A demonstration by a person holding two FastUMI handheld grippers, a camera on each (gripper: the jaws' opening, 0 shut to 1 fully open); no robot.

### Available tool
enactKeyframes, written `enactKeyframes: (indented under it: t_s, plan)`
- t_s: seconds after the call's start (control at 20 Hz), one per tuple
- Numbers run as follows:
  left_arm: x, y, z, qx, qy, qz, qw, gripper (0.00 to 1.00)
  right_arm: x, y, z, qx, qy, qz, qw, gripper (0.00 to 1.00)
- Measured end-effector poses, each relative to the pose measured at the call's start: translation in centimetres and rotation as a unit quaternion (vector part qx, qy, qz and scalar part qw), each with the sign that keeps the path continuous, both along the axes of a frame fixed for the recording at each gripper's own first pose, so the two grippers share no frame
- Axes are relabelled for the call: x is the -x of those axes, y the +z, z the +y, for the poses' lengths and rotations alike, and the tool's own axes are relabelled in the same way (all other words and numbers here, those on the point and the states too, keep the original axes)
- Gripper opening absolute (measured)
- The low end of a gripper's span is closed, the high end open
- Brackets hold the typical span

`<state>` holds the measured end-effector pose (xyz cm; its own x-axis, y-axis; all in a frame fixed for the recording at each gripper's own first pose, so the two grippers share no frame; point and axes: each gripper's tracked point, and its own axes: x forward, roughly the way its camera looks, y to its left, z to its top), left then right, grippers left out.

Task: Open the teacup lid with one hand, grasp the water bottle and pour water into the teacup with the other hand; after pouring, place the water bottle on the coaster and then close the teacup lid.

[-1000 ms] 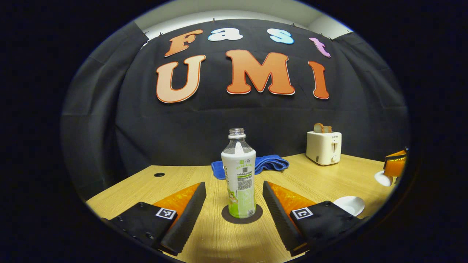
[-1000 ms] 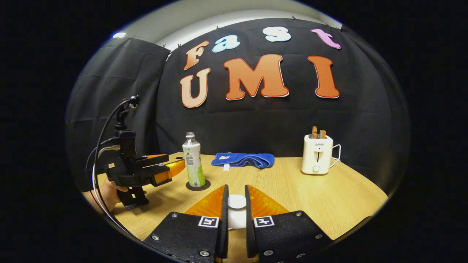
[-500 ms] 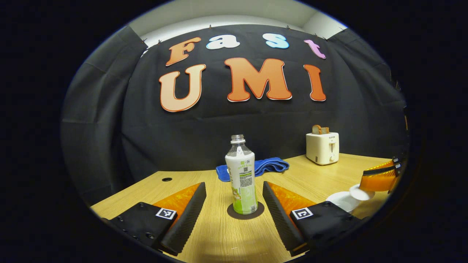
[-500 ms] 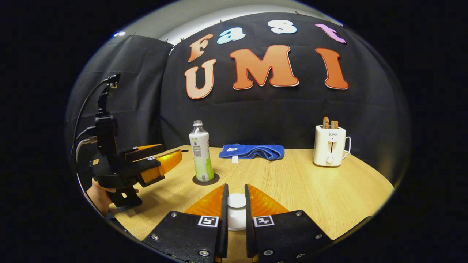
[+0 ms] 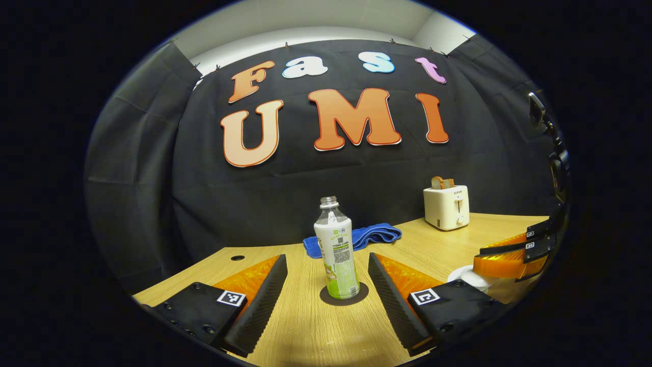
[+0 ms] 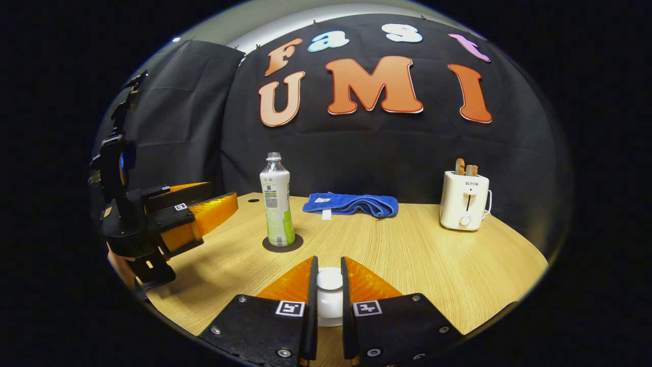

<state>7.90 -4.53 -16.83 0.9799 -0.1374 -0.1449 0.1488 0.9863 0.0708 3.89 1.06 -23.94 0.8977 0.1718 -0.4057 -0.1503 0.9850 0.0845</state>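
The lid (image 6: pixel 329 283) is the thing in hand: a small white knobbed piece, hard and glazed by the look of it, so probably light, slick and easy to chip. The right gripper (image 6: pixel 329 298) has its two fingers pressed against the knob from either side, low over the table (image 6: pixel 433 265). That knob seems the right place to hold, since the smooth dome below it offers no purchase. In the left gripper view the lid and the white cup (image 5: pixel 466 275) show at the right edge, partly hidden, so whether the lid is fully seated I cannot tell. A slow, level lowering would suit such a brittle fit. The bottle (image 5: pixel 336 255) stands upright on the dark coaster (image 5: pixel 344 294) with its cap off; it looks like thin plastic that would give under a squeeze, and the straight labelled body is the sensible grip. The left gripper (image 5: pixel 326 285) has its jaws spread wide, holding nothing, with the bottle ahead between the fingers but untouched. Farther back lie a blue cloth (image 6: pixel 351 205) and a toaster (image 6: pixel 464 200).
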Motion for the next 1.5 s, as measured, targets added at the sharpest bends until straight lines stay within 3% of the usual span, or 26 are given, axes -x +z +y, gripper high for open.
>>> enactKeyframes:
  t_s: [0.65, 0.95, 1.0, 1.15, 1.35, 1.5]
  plan:
    - [0.6, 0.3, 0.1, 0.013, 0.001, 0.001, 1.000, 1.00, -0.8, -1.3, 0.1, 0.021, 0.008, 0.008, 1.000, 0.20]
    - [1.1, 2.9, 0.1, 0.035, -0.005, -0.017, 0.999, 1.00, -0.8, 0.9, 0.2, 0.020, 0.001, -0.014, 1.000, 0.33]
    - [1.0, 2.8, 0.2, 0.040, -0.006, -0.015, 0.999, 1.00, -0.8, 1.6, 0.2, 0.020, 0.001, -0.020, 1.000, 0.31]
    - [1.4, 1.8, 1.0, 0.067, 0.004, 0.009, 0.998, 1.00, -0.8, 4.1, -0.8, 0.039, -0.013, -0.049, 0.998, 0.55]
    - [2.1, 3.0, 3.3, 0.064, 0.032, 0.022, 0.997, 1.00, -0.6, 7.9, -1.8, 0.037, -0.036, -0.085, 0.995, 0.70]
    - [2.8, 5.0, 4.5, 0.053, 0.049, 0.013, 0.997, 1.00, -0.1, 10.1, -2.9, 0.054, -0.055, -0.095, 0.992, 0.75]
